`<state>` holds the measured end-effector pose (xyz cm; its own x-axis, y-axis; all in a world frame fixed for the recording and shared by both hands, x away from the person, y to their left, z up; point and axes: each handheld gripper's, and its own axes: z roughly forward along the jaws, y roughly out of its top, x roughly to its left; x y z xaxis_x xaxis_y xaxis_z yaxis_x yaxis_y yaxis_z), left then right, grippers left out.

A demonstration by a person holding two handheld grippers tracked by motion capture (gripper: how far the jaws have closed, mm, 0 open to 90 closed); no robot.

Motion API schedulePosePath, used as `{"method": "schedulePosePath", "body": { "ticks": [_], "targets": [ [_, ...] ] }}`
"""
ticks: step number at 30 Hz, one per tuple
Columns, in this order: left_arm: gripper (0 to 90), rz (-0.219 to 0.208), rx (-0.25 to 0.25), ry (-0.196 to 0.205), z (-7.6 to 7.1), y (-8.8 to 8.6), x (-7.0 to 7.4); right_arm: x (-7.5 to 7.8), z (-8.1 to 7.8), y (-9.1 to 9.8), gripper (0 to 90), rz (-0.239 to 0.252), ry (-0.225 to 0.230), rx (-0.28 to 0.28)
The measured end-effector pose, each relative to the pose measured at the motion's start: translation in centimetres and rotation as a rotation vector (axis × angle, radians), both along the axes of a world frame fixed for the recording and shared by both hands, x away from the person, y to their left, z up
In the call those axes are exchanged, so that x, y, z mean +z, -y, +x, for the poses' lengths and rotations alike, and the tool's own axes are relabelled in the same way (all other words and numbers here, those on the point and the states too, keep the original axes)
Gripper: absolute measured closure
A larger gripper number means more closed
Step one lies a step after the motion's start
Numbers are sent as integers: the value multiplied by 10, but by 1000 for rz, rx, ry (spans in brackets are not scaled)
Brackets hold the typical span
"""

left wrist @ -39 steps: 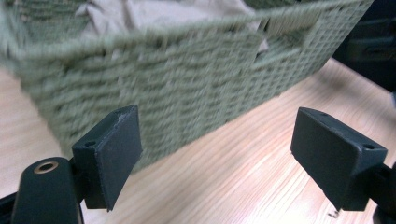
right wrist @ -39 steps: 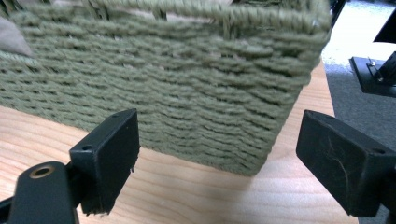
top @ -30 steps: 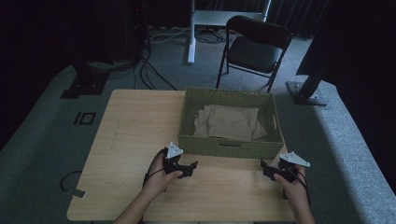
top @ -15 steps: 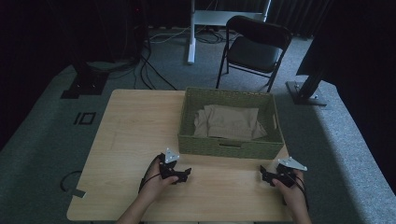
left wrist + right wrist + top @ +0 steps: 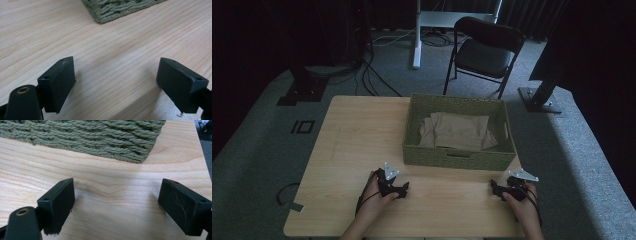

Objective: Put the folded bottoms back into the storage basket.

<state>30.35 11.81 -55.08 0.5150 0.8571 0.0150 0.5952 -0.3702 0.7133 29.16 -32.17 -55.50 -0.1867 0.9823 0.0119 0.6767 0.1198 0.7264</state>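
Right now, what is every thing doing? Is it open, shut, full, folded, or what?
Left gripper: open, nothing between its jaws, low over the table.
Right gripper: open, holding nothing, low over the table.
Basket: upright on the table, no lid, cloth inside.
Cloth: folded, lying flat in the basket.
Chair: unfolded, standing, nobody on it.

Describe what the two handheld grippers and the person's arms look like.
Both the left gripper and the right gripper are compact black units, each topped by a grey three-cornered plate. Their fingers are thick, flat black blocks with small screw holes, with a brass-coloured insert at the base. A thin black cable loops from each. The forearms are bare, no sleeves visible.
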Motion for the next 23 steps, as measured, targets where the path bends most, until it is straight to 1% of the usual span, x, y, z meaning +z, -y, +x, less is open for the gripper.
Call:
{"method": "schedulePosePath", "body": {
  "ticks": [2, 3, 4, 5, 6, 7, 14, 23],
  "targets": [
    [163, 0, 32, -1, 1, -1, 0, 0, 0, 0, 132, 0, 0, -3],
    [152, 6, 77, -6, 1, -2, 0, 0, 0, 0, 132, 0, 0, -2],
    [119, 7, 122, -15, 2, -3, 0, 0, 0, 0, 132, 1, 0, -2],
    [86, 10, 150, -18, 2, -4, 0, 0, 0, 0, 132, 1, 1, -3],
    [79, 8, 187, -17, 1, -5, -1, 0, 0, 0, 132, 0, 0, -2],
    [79, 8, 198, -18, 0, -5, -1, 0, 0, 0, 132, 1, 0, -1],
    [79, 6, 219, -18, -1, -4, -1, 0, 0, -1, 125, 0, -1, 0],
    [76, 6, 223, -19, 0, -4, -1, 0, 0, -1, 117, 1, -2, 11]
  ]
}}
